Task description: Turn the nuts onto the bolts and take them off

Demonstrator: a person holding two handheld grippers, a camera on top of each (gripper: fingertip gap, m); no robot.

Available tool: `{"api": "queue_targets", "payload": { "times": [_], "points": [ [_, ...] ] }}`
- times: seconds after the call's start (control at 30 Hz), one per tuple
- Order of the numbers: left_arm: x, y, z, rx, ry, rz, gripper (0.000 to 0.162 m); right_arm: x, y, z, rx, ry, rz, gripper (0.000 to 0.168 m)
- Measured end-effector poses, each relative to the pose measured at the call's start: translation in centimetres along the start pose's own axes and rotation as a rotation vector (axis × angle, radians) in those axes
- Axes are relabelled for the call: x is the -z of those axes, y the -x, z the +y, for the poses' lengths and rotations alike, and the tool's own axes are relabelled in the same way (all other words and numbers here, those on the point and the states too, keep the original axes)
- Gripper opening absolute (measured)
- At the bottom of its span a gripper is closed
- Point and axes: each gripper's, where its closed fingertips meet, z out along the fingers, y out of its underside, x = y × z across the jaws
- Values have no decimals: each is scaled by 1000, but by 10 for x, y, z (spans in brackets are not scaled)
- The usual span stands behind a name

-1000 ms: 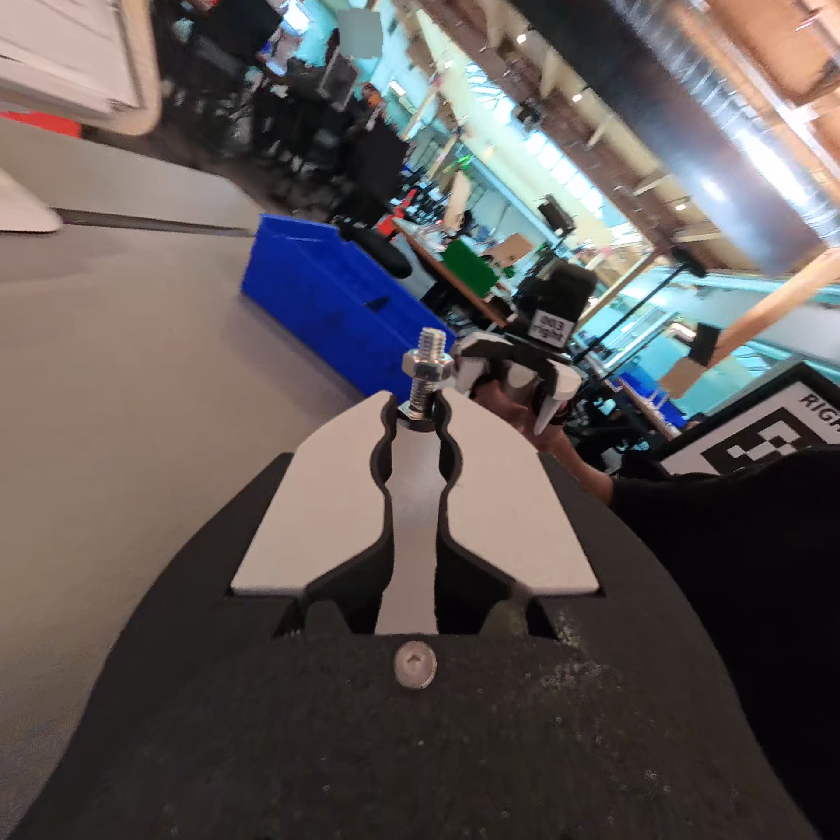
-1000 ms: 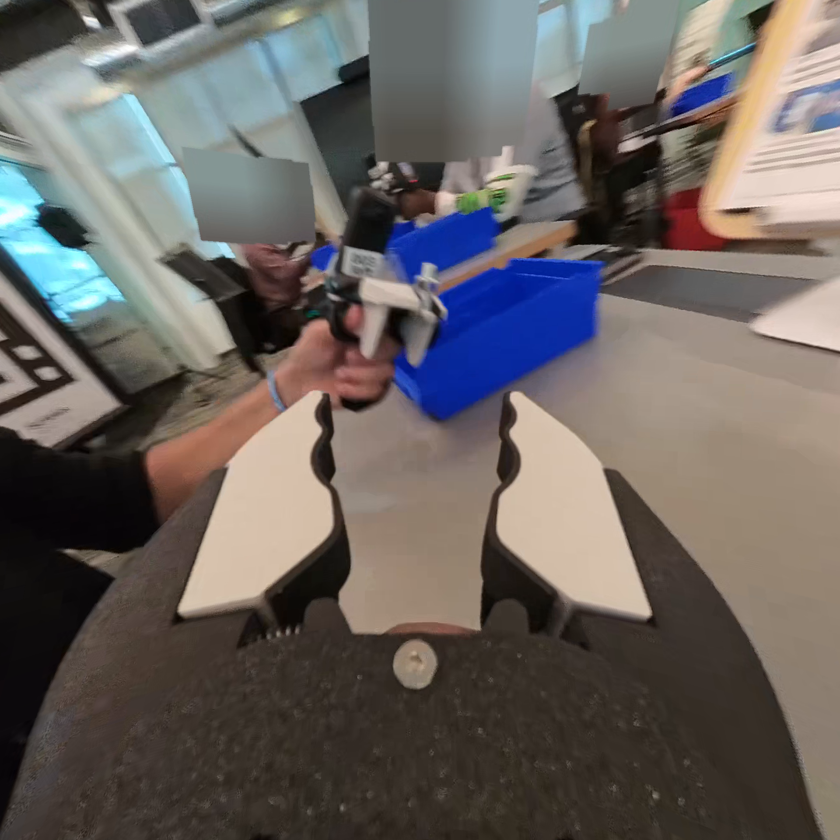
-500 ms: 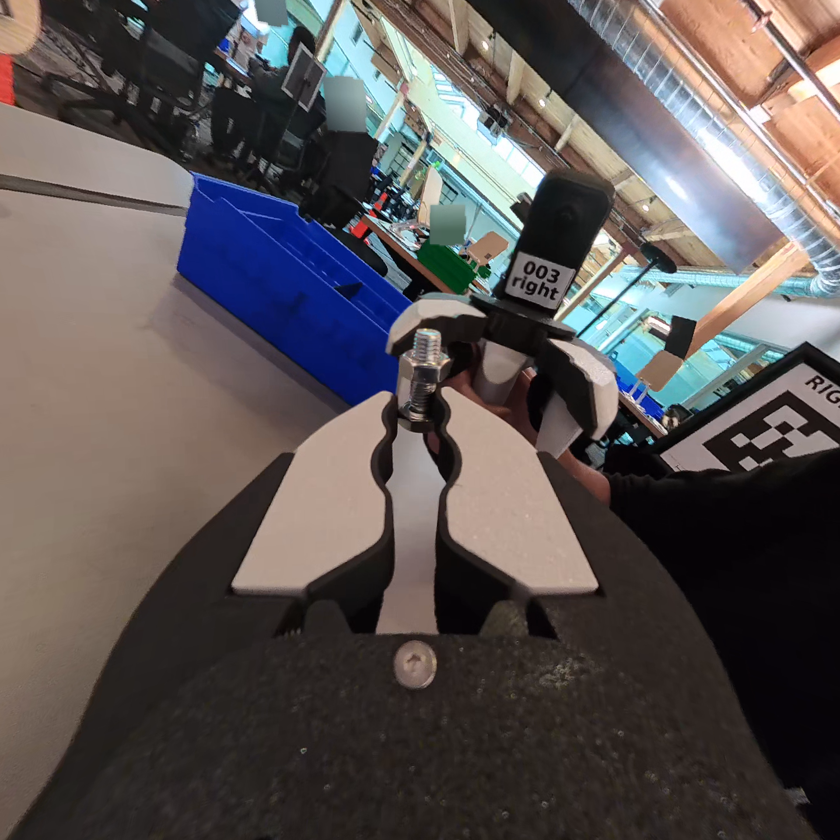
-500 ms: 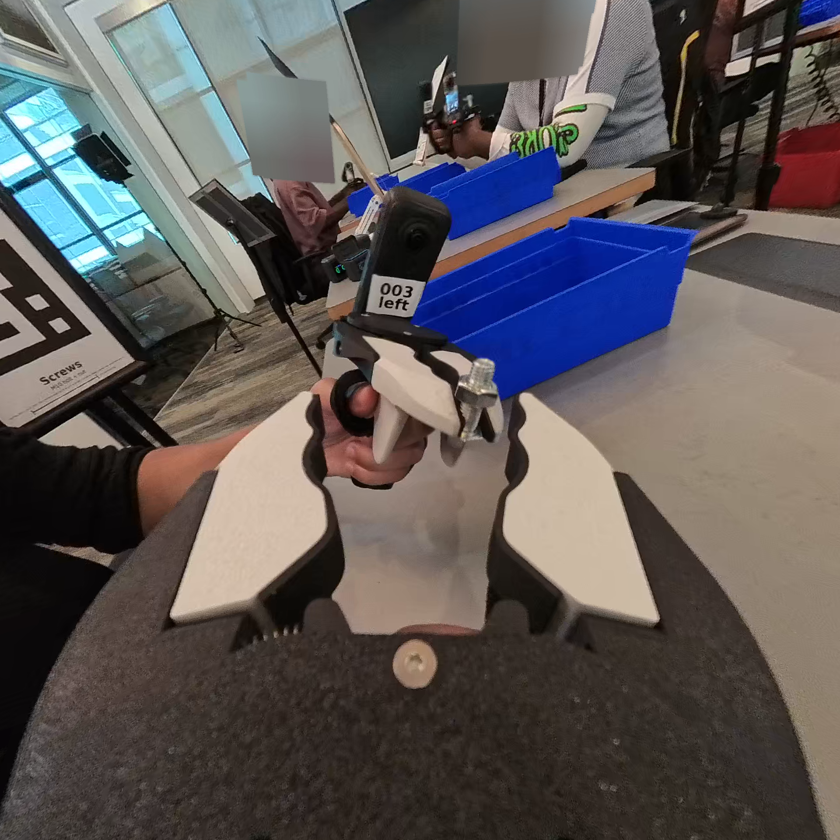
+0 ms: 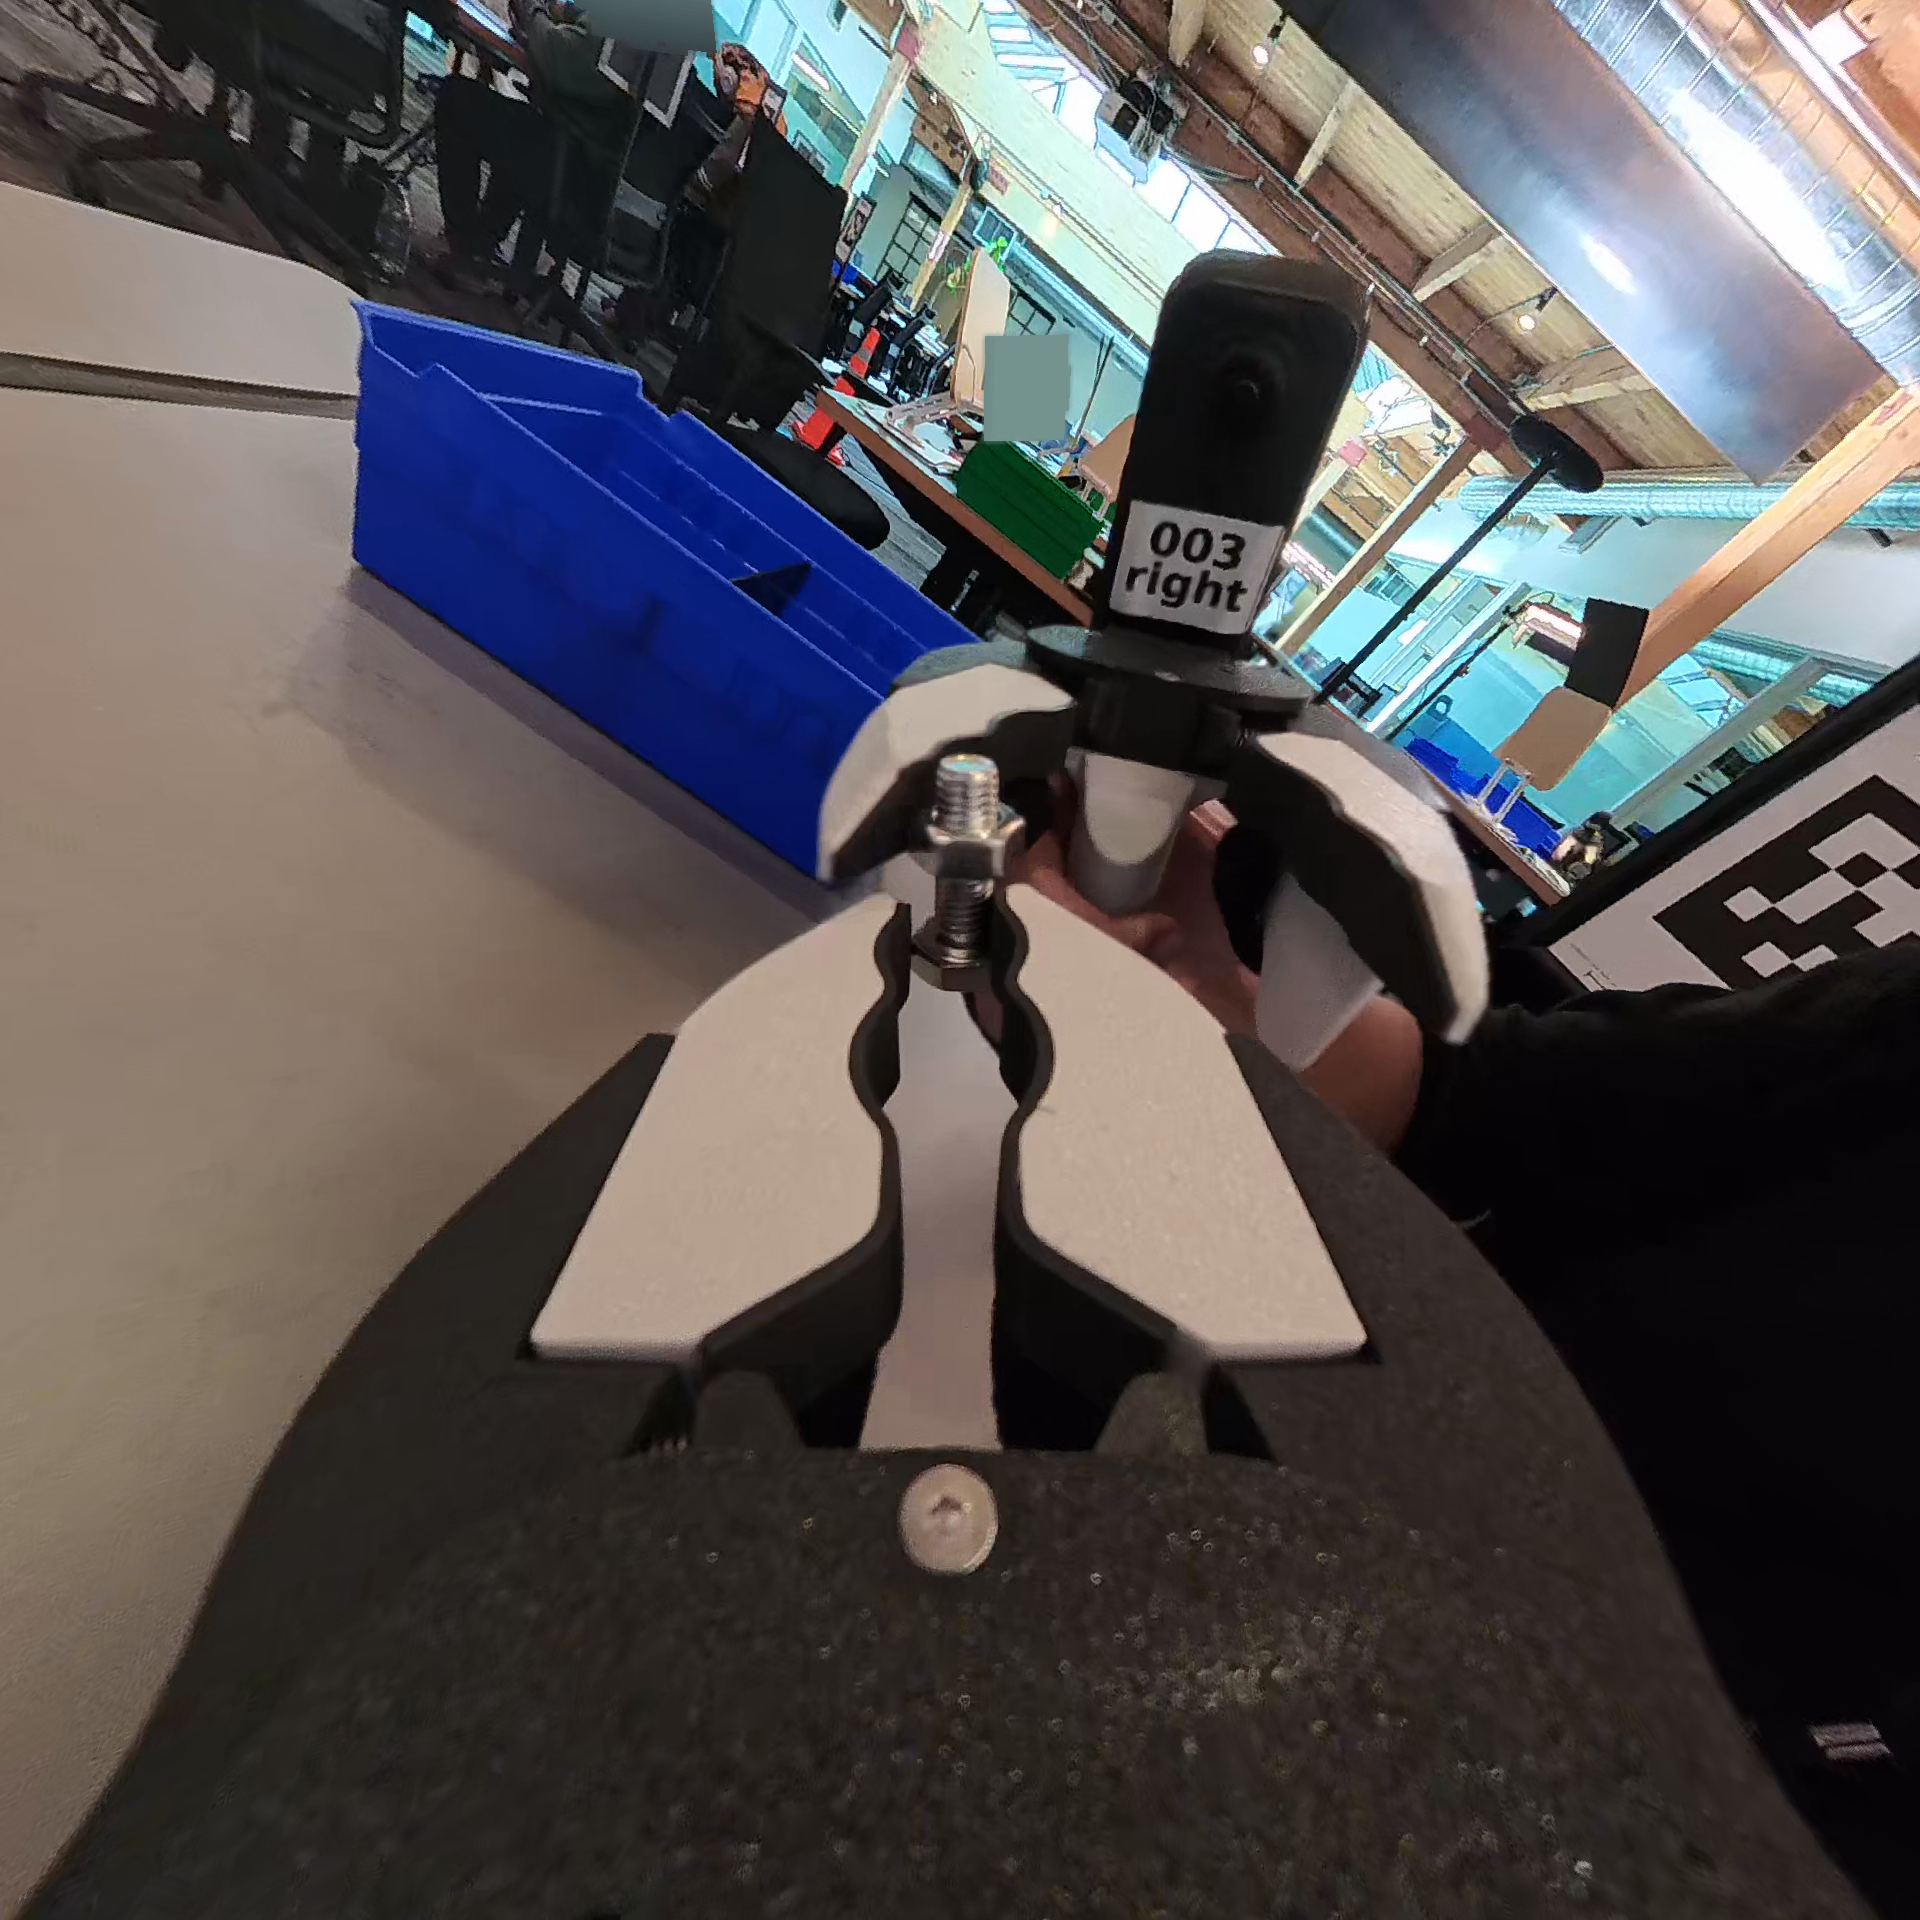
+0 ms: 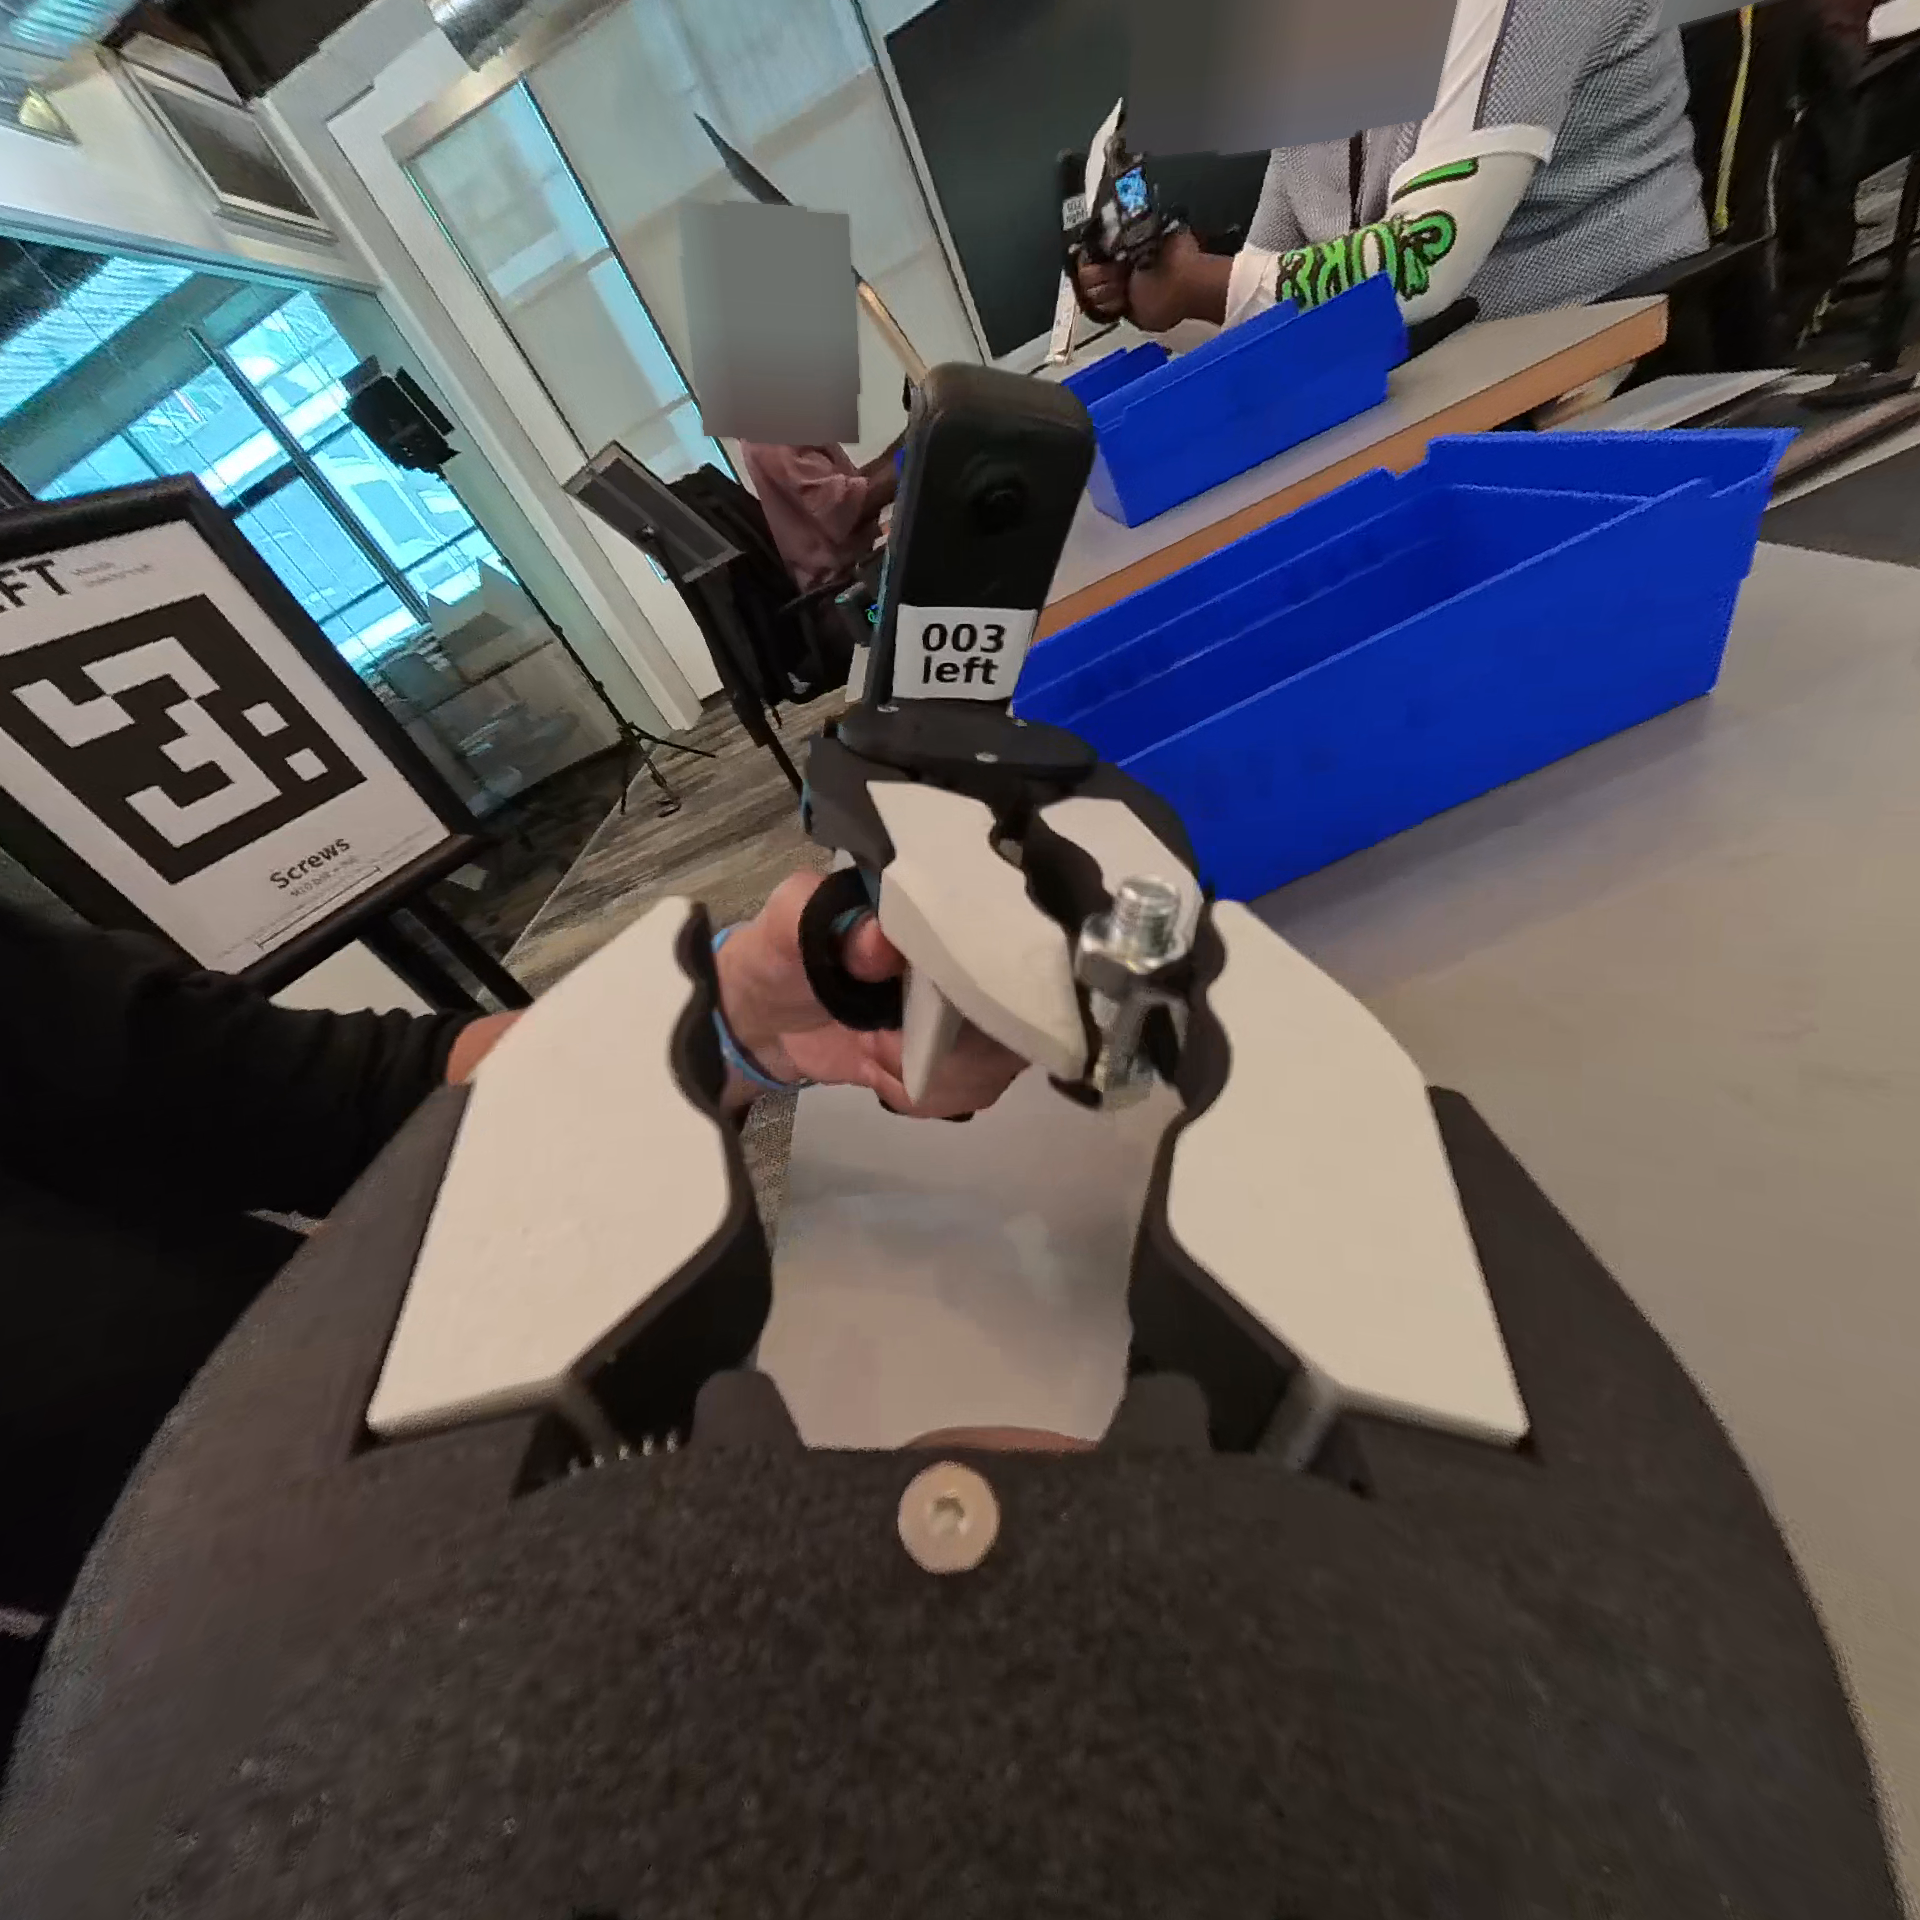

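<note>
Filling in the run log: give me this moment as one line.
left claw: shut on bolt | nut: on bolt | right claw: open, nearing nut | bin: on table

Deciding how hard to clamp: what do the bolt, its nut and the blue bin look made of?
Bolt: bright, shiny silver threads, probably zinc-plated steel. Nut: the same glossy silver with sharp flats, likely steel too. Blue bin: uniform matte blue with thin moulded walls, apparently plastic.

One bolt (image 5: pixel 961 883), one nut (image 5: pixel 968 840), two grippers, three blue bins (image 5: pixel 623 582).
</note>
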Motion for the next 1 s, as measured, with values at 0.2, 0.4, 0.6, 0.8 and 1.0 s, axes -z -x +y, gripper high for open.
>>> {"api": "queue_targets", "payload": {
  "times": [0.2, 0.4, 0.6, 0.8, 1.0],
  "points": [
    [-2, -5, 2, -27, 21, 1, 13, 11, -15, 1, -18, -30, 38, 81],
    [2, -3, 1, -20, 18, 3, 13, 6, 6, 4, 16, 11, -40, 87],
    [-4, -5, 6, -37, 47, -5, 8, 5, -6, 2, -3, -24, -14, 87],
    [6, 0, 1, -55, 30, -28, 8, 23, 1, -2, 2, -10, -60, 85],
    [0, -3, 7, -196, 43, -55, 8, -4, 4, 3, -11, -12, -88, 92]
  ]
}}
